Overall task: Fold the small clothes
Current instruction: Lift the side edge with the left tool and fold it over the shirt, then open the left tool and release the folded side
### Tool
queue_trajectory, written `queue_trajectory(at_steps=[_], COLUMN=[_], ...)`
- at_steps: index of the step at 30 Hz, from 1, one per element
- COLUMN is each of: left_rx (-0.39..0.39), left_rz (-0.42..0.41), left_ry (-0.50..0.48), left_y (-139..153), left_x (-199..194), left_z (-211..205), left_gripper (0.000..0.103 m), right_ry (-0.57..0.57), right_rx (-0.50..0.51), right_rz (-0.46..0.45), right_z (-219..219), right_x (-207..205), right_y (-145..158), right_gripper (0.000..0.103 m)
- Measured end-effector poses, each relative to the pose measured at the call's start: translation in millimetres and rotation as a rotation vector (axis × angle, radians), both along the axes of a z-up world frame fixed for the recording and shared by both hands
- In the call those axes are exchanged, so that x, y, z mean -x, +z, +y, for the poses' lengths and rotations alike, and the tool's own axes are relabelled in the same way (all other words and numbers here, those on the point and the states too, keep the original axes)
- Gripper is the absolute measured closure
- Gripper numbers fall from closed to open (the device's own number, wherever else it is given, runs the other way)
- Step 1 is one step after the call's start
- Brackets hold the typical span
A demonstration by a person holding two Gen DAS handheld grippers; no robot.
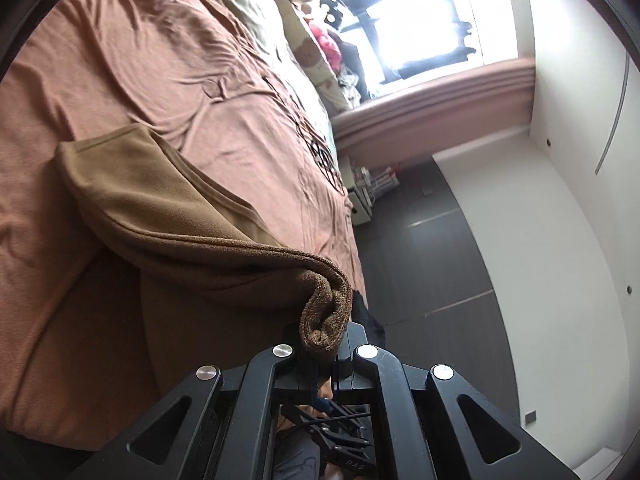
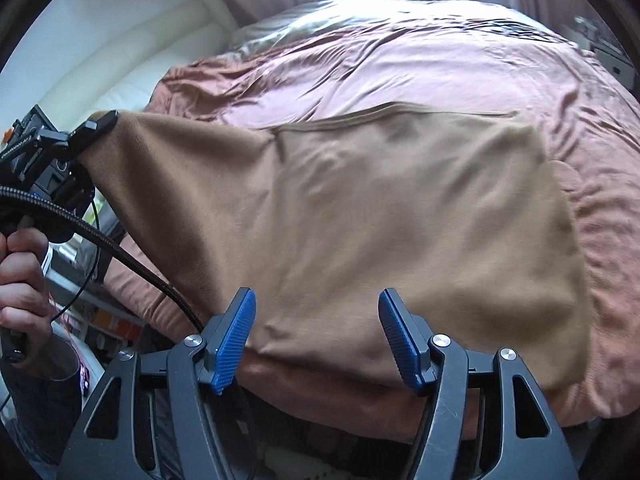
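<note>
One brown garment [image 2: 360,216], soft and fleece-like, tan on the flat face, darker along the thick rolled edge. Spread over the near part of the bed [image 2: 440,72], with one corner lifted off the cover at the left. Folded seam across the far edge; light wrinkles through the middle.

Left gripper [image 1: 322,344]: clamped tight on a bunched corner of the garment, cloth bulging out between the black fingers [image 1: 360,350]. Seen again in the right wrist view at the far left [image 2: 94,126], holding that corner up, so the cloth hangs in a slope from it down to the bed. One hand [image 2: 20,276] around its handle, with a braided black cable [image 2: 132,260] curving across the near left of the garment.

Right gripper [image 2: 318,340]: spread wide, nothing pinched. Two blue ribbed pads [image 2: 234,344] standing just above the near edge of the garment, apart from the cloth as far as can be told.

Around: one rust-pink bed cover, creased all over. Pale pillow [image 1: 316,68] and a few stuffed toys [image 1: 328,42] at the far end, exact count unclear. Bright window [image 1: 416,20] beyond, white wall [image 1: 560,200] and dark floor [image 1: 420,240] to the right of the bed. Padded white headboard [image 2: 132,64] on the left in the right wrist view.
</note>
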State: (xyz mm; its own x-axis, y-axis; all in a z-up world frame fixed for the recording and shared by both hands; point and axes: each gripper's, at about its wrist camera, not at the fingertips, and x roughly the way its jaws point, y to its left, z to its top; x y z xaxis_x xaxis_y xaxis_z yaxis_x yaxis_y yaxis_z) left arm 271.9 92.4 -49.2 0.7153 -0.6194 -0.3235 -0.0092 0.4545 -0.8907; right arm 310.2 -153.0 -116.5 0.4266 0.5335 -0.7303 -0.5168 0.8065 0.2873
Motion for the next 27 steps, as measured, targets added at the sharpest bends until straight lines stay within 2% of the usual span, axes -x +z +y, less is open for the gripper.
queue_trajectory(at_steps=[9, 22, 23, 25, 27], left_rx=[-0.076, -0.175, -0.184, -0.197, -0.195], left_rz=[0.025, 0.097, 0.107, 0.123, 0.115], left_ry=[-0.135, -0.276, -0.285, -0.321, -0.357], left_y=[1.5, -25.4, -27.4, -30.4, -32.5], left_x=[-25.6, -54.8, -55.3, -58.5, -57.8], left_z=[-68.4, -158.0, -163.7, -176.9, -182.7], left_gripper=[0.099, 0.098, 0.095, 0.077, 0.045], right_ry=[-0.083, -0.163, -0.165, -0.162, -0.160], right_rx=[-0.057, -0.086, -0.086, -0.083, -0.071], right_rz=[0.002, 0.032, 0.034, 0.039, 0.049], right_z=[-58.9, -116.5, -119.2, -118.4, -116.4], right_x=[22.5, 38.0, 38.5, 35.7, 32.4], right_y=[1.4, -1.1, -0.9, -1.6, -4.6], right_gripper=[0.041, 0.041, 0.041, 0.041, 0.041])
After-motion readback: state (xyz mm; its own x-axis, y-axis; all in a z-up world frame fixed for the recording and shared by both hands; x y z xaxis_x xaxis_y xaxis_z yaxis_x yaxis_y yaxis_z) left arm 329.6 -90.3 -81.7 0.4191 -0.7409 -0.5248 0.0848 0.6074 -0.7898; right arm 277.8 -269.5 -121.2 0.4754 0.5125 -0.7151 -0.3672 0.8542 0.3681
